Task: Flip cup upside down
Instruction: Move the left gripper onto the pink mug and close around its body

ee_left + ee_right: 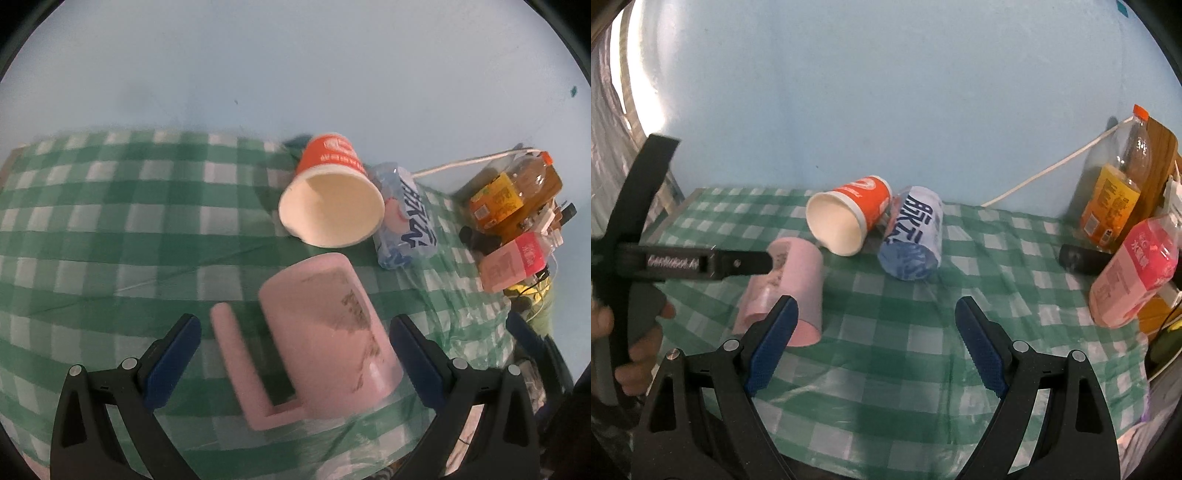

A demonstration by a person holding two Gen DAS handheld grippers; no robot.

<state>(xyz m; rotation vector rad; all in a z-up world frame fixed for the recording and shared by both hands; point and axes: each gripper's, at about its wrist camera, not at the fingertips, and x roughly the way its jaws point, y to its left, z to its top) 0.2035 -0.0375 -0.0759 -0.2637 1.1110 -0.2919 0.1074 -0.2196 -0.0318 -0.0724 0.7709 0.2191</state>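
The left gripper (pixel 295 332) is spread wide, its blue pads on either side of the pink mug (pixel 325 332) without visibly touching it. The mug stands upside down on the green checked tablecloth (pixel 92 229), flat base up and handle (pixel 236 362) sticking out to the left. The right gripper (pixel 877 325) is also wide open and holds nothing, hanging over bare cloth with the mug just off its left finger.

Just behind the mug an orange paper cup (pixel 328 195) lies on its side, its white mouth facing the grippers. A blue-and-white packet (pixel 406 218) lies right against it. Farther right, by the table's edge, stand a pink bottle (pixel 1134 273) and a taller bottle of amber drink (pixel 1115 192) with an orange cap. A white cable (pixel 1049 170) runs along the pale blue wall (pixel 886 92).
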